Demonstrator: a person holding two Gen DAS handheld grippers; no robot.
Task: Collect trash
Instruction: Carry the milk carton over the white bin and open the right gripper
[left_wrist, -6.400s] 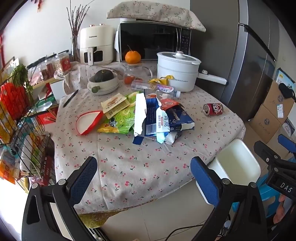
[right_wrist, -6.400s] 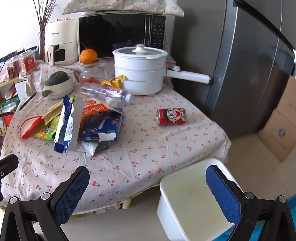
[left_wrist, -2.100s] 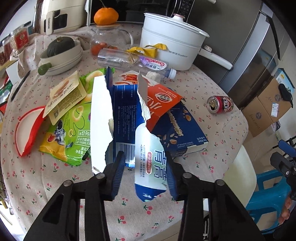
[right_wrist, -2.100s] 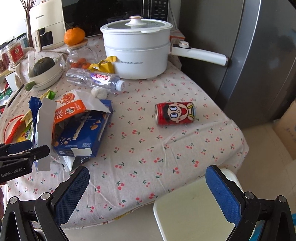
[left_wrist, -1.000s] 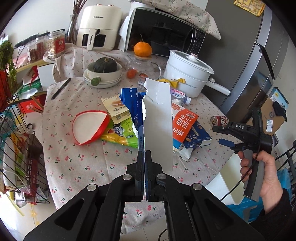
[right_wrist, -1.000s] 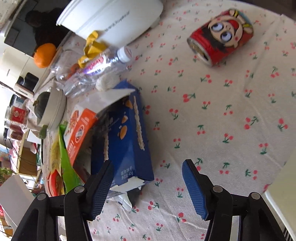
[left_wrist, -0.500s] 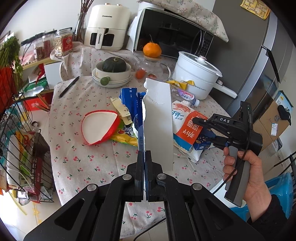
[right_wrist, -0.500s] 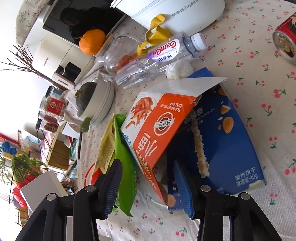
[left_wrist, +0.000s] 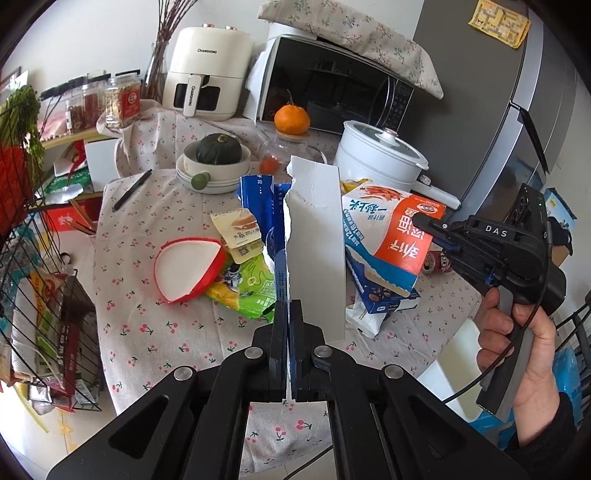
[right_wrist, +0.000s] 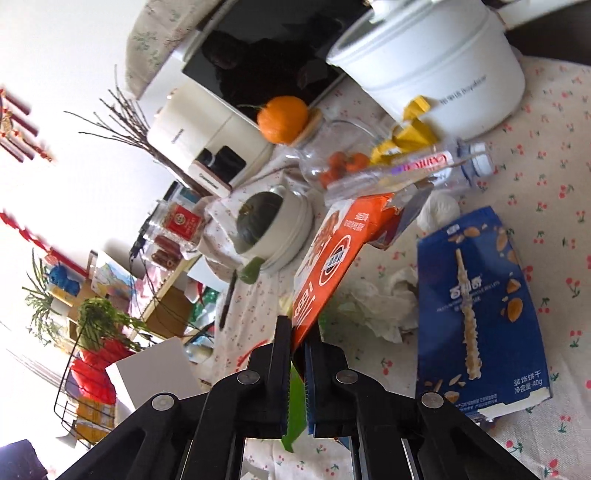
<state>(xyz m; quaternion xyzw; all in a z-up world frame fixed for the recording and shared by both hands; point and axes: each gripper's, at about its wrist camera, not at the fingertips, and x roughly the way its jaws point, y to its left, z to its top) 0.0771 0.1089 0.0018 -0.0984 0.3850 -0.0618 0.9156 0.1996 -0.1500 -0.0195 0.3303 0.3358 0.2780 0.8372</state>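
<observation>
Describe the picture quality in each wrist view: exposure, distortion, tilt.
Left wrist view: evenly lit and sharp, but the fisheye bends the fridge and darkens the corners; the torn white carton in the left gripper blocks part of the table. Right wrist view: strongly tilted, the wall on the left blown out to white, while the orange carton in the right gripper stays clear.

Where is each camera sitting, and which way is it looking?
Left wrist: sits on the left gripper, looking down over the table; its fingers pinch a torn blue-and-white wrapper; the right gripper and hand show.
Right wrist: sits on the right gripper, tilted, facing the clutter; its fingers pinch an orange carton.
Both show the carton, orange, and white pot.
</observation>
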